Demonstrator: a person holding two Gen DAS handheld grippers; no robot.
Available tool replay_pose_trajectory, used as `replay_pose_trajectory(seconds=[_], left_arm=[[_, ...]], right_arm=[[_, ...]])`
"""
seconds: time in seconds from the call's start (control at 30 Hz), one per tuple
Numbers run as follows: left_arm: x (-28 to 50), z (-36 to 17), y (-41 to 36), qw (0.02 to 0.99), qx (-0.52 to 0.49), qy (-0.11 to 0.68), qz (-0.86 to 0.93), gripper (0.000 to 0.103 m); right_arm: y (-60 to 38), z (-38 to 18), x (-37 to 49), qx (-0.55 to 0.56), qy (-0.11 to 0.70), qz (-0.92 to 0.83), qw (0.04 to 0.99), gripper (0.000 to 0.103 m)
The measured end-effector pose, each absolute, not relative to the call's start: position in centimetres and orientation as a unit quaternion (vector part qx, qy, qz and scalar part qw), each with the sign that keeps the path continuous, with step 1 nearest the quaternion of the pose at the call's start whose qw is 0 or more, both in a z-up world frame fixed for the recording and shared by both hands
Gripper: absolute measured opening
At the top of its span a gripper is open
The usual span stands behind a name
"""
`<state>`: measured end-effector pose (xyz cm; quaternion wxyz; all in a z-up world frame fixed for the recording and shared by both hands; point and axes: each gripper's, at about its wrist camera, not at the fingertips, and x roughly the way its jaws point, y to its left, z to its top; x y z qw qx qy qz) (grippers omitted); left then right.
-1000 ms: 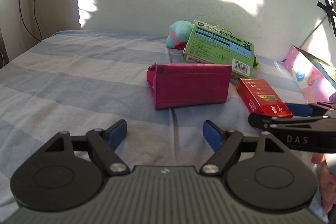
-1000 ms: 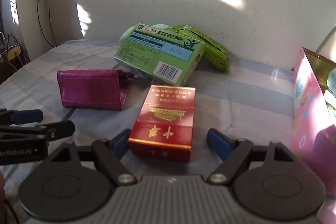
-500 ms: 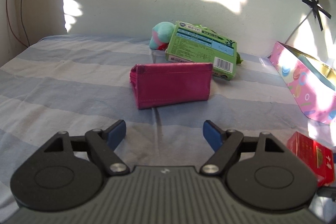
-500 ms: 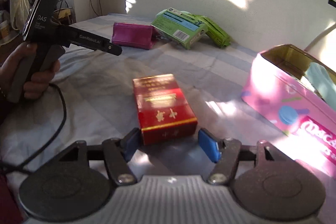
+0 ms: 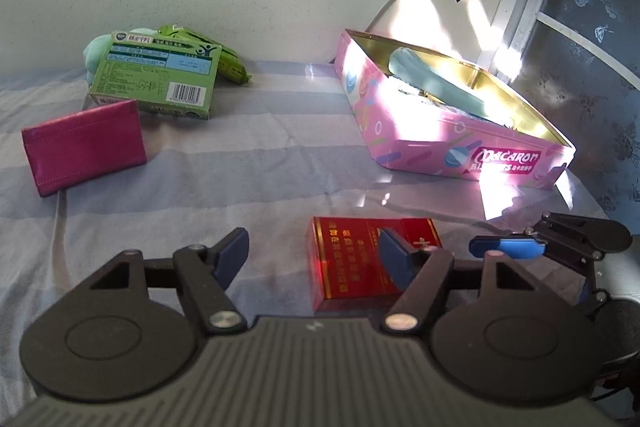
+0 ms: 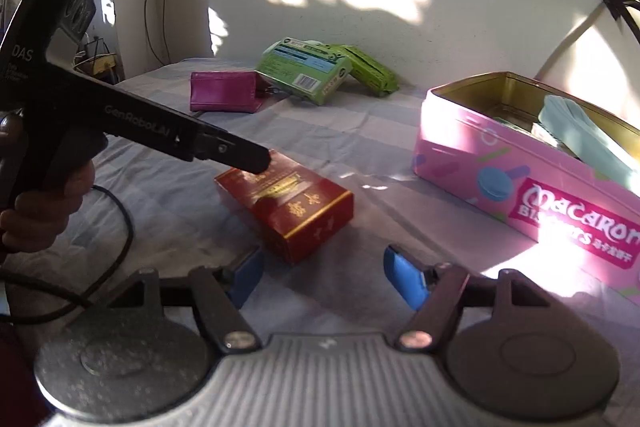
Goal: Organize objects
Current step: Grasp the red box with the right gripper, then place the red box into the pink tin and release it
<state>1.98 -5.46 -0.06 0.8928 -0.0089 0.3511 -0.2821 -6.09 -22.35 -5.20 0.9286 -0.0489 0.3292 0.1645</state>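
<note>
A red cigarette box point(image 5: 352, 263) lies flat on the striped sheet; it also shows in the right wrist view point(image 6: 292, 205). My left gripper point(image 5: 314, 255) is open, its right finger over the box. My right gripper point(image 6: 324, 275) is open and empty, just short of the box, which lies free on the sheet. An open pink Macaron tin point(image 5: 452, 115) point(image 6: 532, 163) stands to the right with a pale blue item inside. A magenta pouch point(image 5: 84, 151) point(image 6: 224, 91) and a green carton point(image 5: 156, 79) point(image 6: 302, 71) lie farther back.
A green packet point(image 5: 224, 59) and a teal plush point(image 5: 94, 53) lie behind the carton against the wall. A person's hand and cable point(image 6: 52, 203) hold the left gripper body at left. A window frame point(image 5: 560, 7) stands at the right.
The right gripper has opened and backed off, leaving the red box on the sheet. The left gripper has swung right toward the box and the pink tin.
</note>
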Motion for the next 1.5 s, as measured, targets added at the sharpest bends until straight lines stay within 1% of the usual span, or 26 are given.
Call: replay_pose_trajectory(seconds=[0.1, 0.17, 0.2, 0.27, 0.33, 0.43, 0.5, 0.6, 0.7, 0.83, 0.9, 1.0, 1.2, 1.27, 1.5], left_arm=[[2.5, -1.1, -5.4, 0.874, -0.035, 0.384, -0.296, 0.07], [1.9, -1.1, -5.9, 0.874, -0.033, 0.377, -0.305, 0.068], [1.7, -1.0, -6.4, 0.869, -0.03, 0.378, -0.318, 0.063], [1.4, -0.5, -7.0, 0.875, -0.021, 0.372, -0.309, 0.063], [1.7, 0.9, -7.5, 0.876, -0.02, 0.359, -0.321, 0.063], [2.1, 3.5, -8.5, 0.879, -0.024, 0.325, -0.348, 0.063], [2.4, 5.7, -10.3, 0.883, -0.015, 0.292, -0.368, 0.063], [3.5, 7.2, -13.5, 0.884, 0.006, 0.265, -0.386, 0.063], [5.3, 7.1, -17.0, 0.88, 0.027, 0.255, -0.4, 0.063], [7.3, 5.9, -20.6, 0.875, 0.05, 0.268, -0.4, 0.063], [8.0, 5.4, -21.3, 0.873, 0.044, 0.273, -0.401, 0.064], [9.2, 4.2, -22.6, 0.864, 0.053, 0.305, -0.398, 0.064], [9.8, 3.6, -23.2, 0.867, 0.053, 0.311, -0.384, 0.065], [9.6, 3.7, -23.2, 0.87, 0.058, 0.308, -0.38, 0.067], [7.6, 4.7, -22.4, 0.881, 0.064, 0.29, -0.368, 0.067]], right_arm=[[-21.3, -5.7, -4.7, -0.044, 0.333, 0.174, 0.926, 0.067], [-20.8, -6.1, -4.2, -0.04, 0.328, 0.179, 0.927, 0.06], [-20.6, -6.1, -4.1, -0.043, 0.322, 0.178, 0.929, 0.059], [-20.4, -6.0, -4.2, -0.049, 0.315, 0.171, 0.932, 0.057], [-20.7, -5.4, -4.6, -0.053, 0.293, 0.161, 0.941, 0.056], [-22.5, -3.0, -5.5, -0.045, 0.243, 0.138, 0.959, 0.056], [-23.9, -1.4, -5.6, -0.04, 0.21, 0.117, 0.97, 0.056], [-26.1, -0.1, -5.1, -0.042, 0.18, 0.081, 0.979, 0.056], [-28.2, -0.1, -3.6, -0.044, 0.177, 0.043, 0.982, 0.056], [-31.0, -1.4, -1.0, -0.034, 0.201, 0.016, 0.979, 0.056], [-31.7, -1.7, -0.5, -0.026, 0.202, 0.012, 0.979, 0.058], [-32.3, -1.9, -0.1, -0.027, 0.196, 0.0, 0.98, 0.058], [-32.9, -2.8, 0.5, -0.006, 0.192, -0.002, 0.981, 0.062], [-33.1, -2.9, 0.4, 0.0, 0.188, -0.007, 0.982, 0.07], [-33.2, -2.8, -0.8, 0.018, 0.184, -0.013, 0.983, 0.07]])
